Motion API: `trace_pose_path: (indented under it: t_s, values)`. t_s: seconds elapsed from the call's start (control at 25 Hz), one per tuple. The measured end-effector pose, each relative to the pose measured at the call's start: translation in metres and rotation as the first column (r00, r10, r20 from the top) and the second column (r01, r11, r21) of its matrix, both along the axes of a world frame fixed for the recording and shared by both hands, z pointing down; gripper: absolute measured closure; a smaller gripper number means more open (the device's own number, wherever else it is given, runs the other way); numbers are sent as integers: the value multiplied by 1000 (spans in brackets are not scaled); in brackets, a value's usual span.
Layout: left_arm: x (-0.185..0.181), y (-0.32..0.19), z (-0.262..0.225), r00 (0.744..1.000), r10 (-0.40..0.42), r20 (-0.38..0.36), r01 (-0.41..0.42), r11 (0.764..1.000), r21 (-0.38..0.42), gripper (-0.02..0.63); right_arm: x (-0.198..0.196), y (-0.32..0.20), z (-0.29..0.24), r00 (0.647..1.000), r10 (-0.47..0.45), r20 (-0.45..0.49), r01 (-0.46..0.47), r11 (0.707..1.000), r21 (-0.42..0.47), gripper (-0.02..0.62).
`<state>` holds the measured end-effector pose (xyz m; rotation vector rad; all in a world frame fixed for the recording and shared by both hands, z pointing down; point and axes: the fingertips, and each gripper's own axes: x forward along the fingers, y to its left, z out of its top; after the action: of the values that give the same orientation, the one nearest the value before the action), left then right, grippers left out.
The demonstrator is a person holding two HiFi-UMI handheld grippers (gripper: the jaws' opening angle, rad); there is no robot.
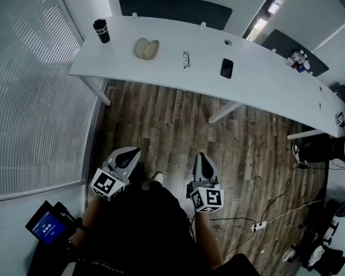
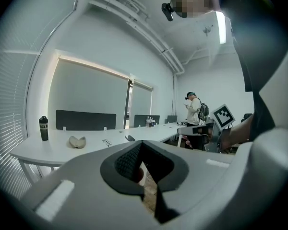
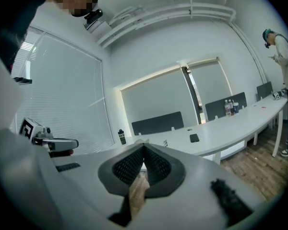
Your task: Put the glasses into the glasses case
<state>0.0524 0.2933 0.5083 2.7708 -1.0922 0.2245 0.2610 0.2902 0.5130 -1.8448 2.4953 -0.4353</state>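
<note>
— Where are the tongs?
— Both are held well short of the near edge of the long white curved table (image 1: pixel 264 79). The left gripper (image 1: pixel 126 154) and right gripper (image 1: pixel 202 161) have their jaws together on nothing.
— And the glasses?
— Toward the table's left end sits the open beige clamshell glasses case (image 1: pixel 146 48). The thin black-framed glasses (image 1: pixel 187 59) lie just right of it, far from both grippers.

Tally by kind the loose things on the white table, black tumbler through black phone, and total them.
Black cylindrical tumbler: 1
Beige open clamshell glasses case: 1
Dark thin-framed glasses: 1
Black flat phone: 1
Total: 4
</note>
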Motion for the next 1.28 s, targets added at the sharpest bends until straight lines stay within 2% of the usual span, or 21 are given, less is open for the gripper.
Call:
trace_pose_path:
  t_s: [0.2, 0.36, 0.52, 0.68, 0.92, 1.12, 1.28]
  values:
    - [-13, -25, -2, 997, -71, -24, 70, 997, -12, 598, -6, -10, 6, 1000, 1, 7, -1, 1000, -17, 595]
    - [-13, -34, 2, 999, -53, -10, 53, 999, -12, 598, -9, -14, 5, 1000, 16, 10, -16, 999, -31, 595]
    - [-17, -59, 4, 997, -51, -55, 49, 998, -31, 598, -16, -31, 9, 1000, 24, -14, -24, 999, -43, 595]
    - [-29, -77, 12, 998, -30, -53, 28, 999, -33, 598, -31, -48, 12, 999, 29, -27, -31, 998, -55, 595]
    - [-51, -93, 22, 995, -98, -35, 96, 994, -52, 598, -60, -69, 8, 998, -39, -41, 37, 998, -53, 595]
    - [-52, -107, 22, 991, -126, -48, 124, 991, -47, 598, -70, -96, -9, 993, -95, -72, 93, 995, -35, 595]
    - [-103, -138, 31, 989, -148, -24, 146, 987, -65, 598, -130, -133, -7, 986, -136, -91, 133, 990, -42, 595]
